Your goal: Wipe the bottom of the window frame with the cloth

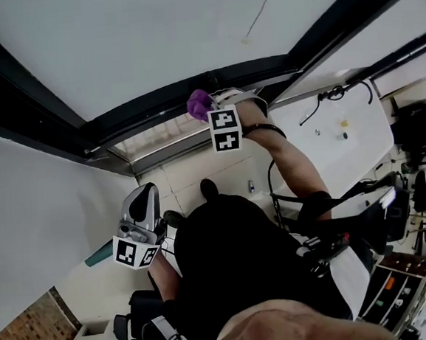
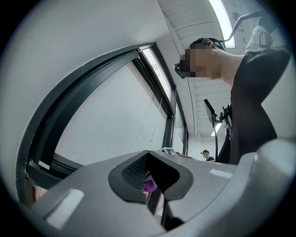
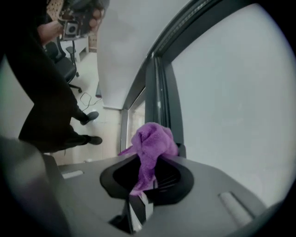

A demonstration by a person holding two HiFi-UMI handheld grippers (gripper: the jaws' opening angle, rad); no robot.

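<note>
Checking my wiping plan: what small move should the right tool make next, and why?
Probably press the purple cloth onto the bottom frame rail: the right tool grips it beside the rail, but contact is unclear.

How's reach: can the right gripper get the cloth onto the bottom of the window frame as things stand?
Probably yes. The right gripper, shut on the purple cloth, is up at the dark bottom frame rail, and nothing shows between them. Whether the cloth touches the rail cannot be told.
</note>
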